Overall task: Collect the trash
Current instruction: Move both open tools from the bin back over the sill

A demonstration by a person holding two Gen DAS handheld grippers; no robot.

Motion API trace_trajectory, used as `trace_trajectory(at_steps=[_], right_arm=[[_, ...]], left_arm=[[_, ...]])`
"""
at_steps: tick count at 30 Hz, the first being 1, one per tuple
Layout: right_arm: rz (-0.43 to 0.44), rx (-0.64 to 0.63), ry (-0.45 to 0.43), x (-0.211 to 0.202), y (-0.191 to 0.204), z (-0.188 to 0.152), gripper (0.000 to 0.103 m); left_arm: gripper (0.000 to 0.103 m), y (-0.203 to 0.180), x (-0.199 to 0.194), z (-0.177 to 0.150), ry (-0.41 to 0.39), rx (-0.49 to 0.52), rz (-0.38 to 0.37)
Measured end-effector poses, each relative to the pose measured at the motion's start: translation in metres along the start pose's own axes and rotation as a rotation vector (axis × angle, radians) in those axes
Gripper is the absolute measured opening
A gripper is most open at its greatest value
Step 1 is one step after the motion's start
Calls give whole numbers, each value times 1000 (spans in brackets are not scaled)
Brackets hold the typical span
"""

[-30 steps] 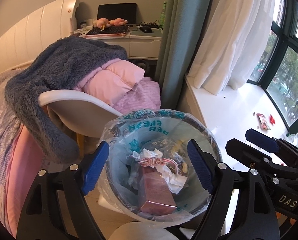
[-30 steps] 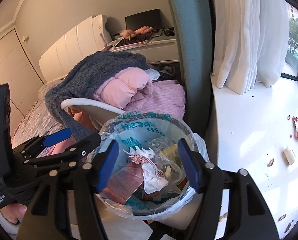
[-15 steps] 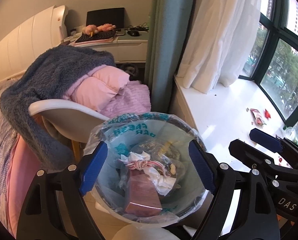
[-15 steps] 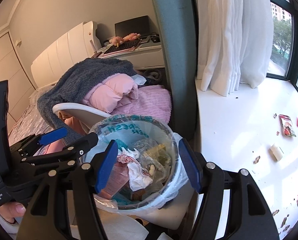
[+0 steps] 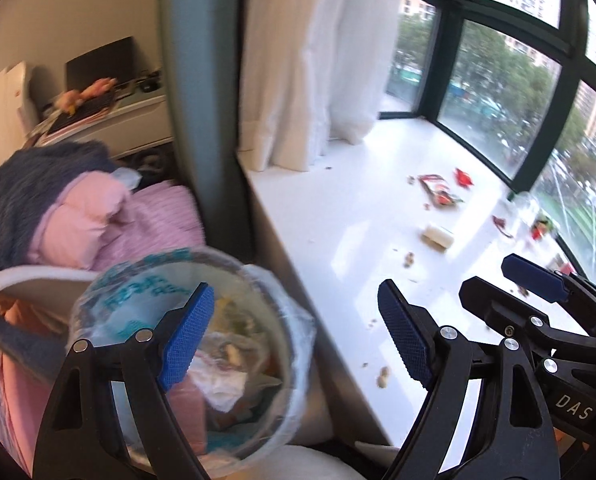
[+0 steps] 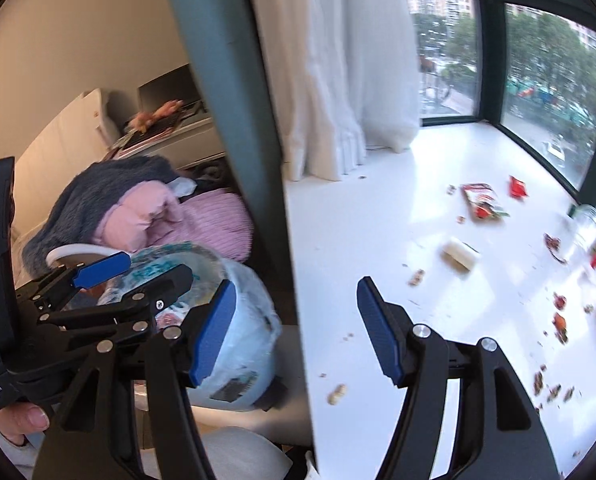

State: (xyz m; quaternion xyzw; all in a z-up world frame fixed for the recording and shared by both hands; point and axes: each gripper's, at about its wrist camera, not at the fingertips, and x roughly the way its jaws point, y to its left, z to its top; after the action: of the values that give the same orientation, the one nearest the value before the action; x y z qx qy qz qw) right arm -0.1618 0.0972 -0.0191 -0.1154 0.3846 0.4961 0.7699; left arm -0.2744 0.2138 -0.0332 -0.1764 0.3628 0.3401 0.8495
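your left tool [image 5: 293, 332] and your right tool [image 6: 293, 326] both stand wide with nothing between their blue pads. the bag-lined trash bin [image 5: 257, 280], holding crumpled paper, sits low on the left beside the white window sill [image 6: 358, 248]. the trash lies scattered on the sill to the right: a red snack wrapper [image 6: 482, 201], a pale white block [image 6: 462, 255], a peanut shell [image 6: 336, 394] near the sill's edge, and crumbs further right.
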Motion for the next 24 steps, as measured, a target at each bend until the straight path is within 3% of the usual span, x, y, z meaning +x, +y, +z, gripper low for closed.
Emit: trace_trajectory(at_steps=[24], right_arm=[[-494,333,-126,-94,-156,-47,61]], left_arm=[[81,-219,35,8,43,418,-412]])
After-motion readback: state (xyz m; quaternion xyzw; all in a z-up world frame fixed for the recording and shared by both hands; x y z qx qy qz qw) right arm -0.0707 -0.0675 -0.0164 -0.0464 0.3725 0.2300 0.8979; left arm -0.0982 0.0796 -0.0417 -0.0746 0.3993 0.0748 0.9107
